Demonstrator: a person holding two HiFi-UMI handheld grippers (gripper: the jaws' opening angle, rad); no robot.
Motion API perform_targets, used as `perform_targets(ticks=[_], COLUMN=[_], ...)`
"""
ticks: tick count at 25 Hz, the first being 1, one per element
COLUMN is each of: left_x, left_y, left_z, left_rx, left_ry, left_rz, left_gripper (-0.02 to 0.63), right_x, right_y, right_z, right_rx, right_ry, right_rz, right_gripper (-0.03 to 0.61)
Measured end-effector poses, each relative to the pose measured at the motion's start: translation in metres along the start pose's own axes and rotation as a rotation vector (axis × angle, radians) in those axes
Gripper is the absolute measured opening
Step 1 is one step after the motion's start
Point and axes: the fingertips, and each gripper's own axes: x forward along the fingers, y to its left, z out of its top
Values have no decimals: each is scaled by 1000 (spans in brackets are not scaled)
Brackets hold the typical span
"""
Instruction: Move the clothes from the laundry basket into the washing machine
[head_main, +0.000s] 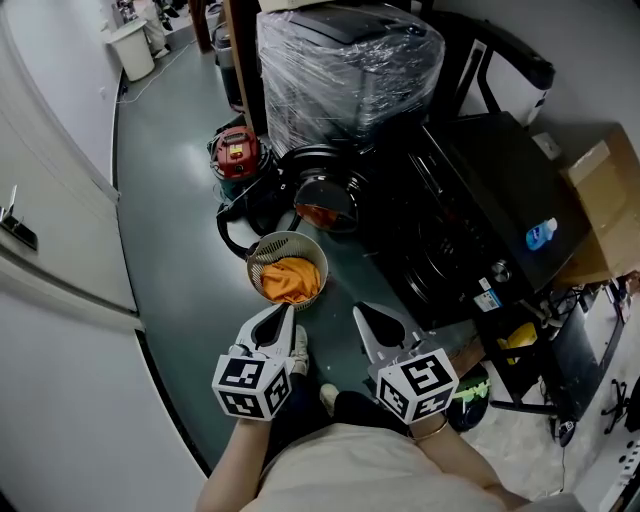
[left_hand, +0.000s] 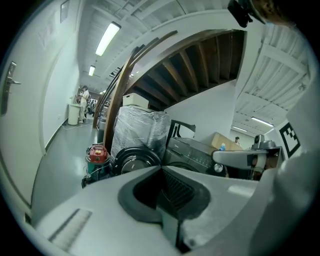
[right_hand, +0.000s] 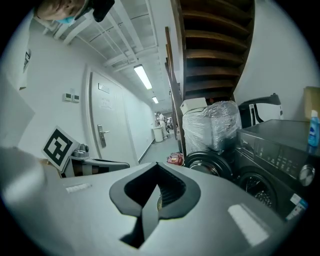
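My left gripper and right gripper: jaws pressed together, both empty. Round beige plastic laundry basket at 12 o'clock, crumpled orange cloth inside.

Nowhere can a word, brand or number be read. A small sticker on the washing machine, near its dial, is too small to make out. So is the label on the red vacuum cleaner beyond that machine, and the plate on the door to the machine's left. The cubes of the left gripper and right gripper bear square black-and-white markers, patterns only.
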Motion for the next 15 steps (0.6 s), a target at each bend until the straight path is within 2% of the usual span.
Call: perform_targets(ticks=[8,12,15], left_x=[50,74,90], left_y=[61,101,128], left_z=[30,58,64], left_rx=[12,19,36], left_ry=[18,22,52], left_rz=[-32,-52,-70], left_gripper=[0,0,0], right_x=[93,139,167], right_y=[-5,-18,-23], right_z=[24,42,47], right_rx=[-44,-28,-12], right_ry=[24,28,41], right_rz=[13,-27,-56], right_gripper=[23,23,23])
